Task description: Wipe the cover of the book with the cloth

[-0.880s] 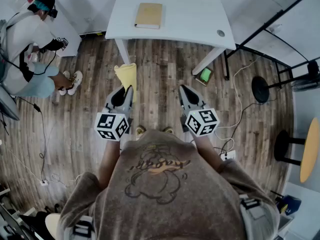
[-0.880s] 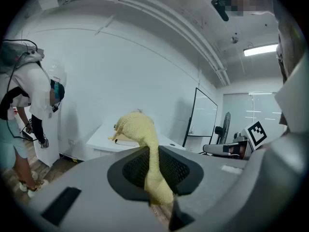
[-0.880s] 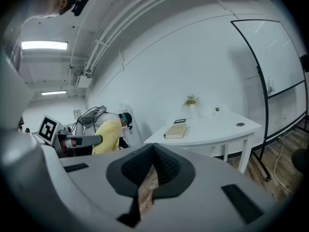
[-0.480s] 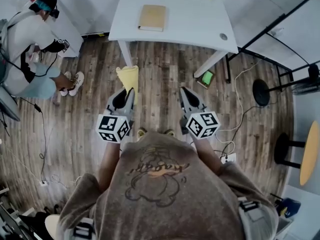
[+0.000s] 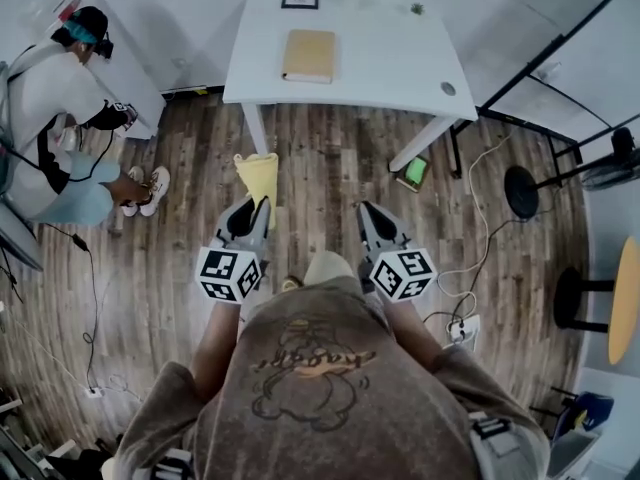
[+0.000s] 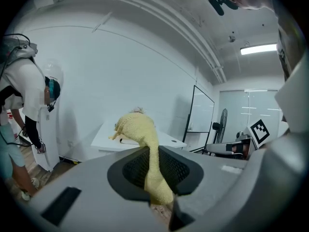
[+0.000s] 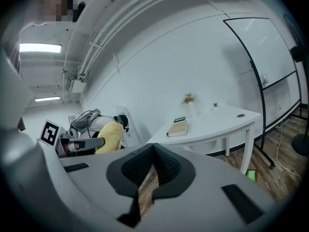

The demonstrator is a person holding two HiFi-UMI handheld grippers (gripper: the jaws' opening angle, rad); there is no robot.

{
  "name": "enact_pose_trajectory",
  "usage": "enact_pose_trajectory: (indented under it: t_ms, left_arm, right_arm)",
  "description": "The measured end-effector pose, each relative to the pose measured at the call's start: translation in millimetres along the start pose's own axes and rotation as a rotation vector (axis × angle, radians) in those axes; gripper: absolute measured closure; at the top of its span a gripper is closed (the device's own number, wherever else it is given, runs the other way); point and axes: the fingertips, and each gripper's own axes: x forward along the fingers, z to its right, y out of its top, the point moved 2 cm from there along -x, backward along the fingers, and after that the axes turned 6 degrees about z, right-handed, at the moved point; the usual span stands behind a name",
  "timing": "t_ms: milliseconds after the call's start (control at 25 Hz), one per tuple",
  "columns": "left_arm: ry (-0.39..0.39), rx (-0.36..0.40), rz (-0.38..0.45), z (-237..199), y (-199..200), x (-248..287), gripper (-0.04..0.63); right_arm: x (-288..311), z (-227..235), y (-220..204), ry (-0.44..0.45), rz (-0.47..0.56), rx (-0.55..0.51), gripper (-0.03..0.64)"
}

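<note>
The tan book point(image 5: 308, 56) lies flat on the white table point(image 5: 400, 63), well ahead of both grippers and clear of them, slightly nearer the left one's line. The yellow cloth point(image 5: 257, 173) is pinched between the closed jaws of the left gripper point(image 5: 263, 202); its free end sticks out forward past the tips, over the wood floor point(image 5: 330, 158). The right gripper point(image 5: 363, 208) is held beside the left at the same height, its jaws pressed together at the tips with nothing between them. A small black-framed item point(image 5: 300, 1) sits on the table beyond the book. A green object point(image 5: 412, 173) lies on the floor ahead and to the right of the right gripper. Another person point(image 5: 55, 108) stands far off to the left of the left gripper.
</note>
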Motion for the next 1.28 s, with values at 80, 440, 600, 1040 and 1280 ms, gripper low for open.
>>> enact_pose_trajectory:
  t_ms: [80,440,600,1040,1280]
  left_arm:
    - [-0.008,-0.011,0.006,-4.5,-0.4,1.9,0.546]
    - [-0.01,-0.029,0.032,-49.6,12.9,36.2,0.546]
    - [-0.002,-0.036,0.036,-73.4,20.5,66.8,0.546]
    - [0.014,-0.055,0.038,-137.6,52.3,187.2,0.546]
    - [0.035,-0.066,0.036,-160.7,74.2,259.7,0.546]
  right_arm:
    - [4.5,-2.6,-1.6,-0.001,-0.001,-0.001,0.618]
    - [70.3,4.6,8.6,0.009,0.013,-0.015,0.618]
    - [112.7,16.3,13.4,0.028,0.009,-0.009,0.618]
    - [239.4,83.1,49.0,0.028,-0.021,-0.008,0.618]
    - [304.8,126.4,73.8,0.059,-0.039,0.018,0.618]
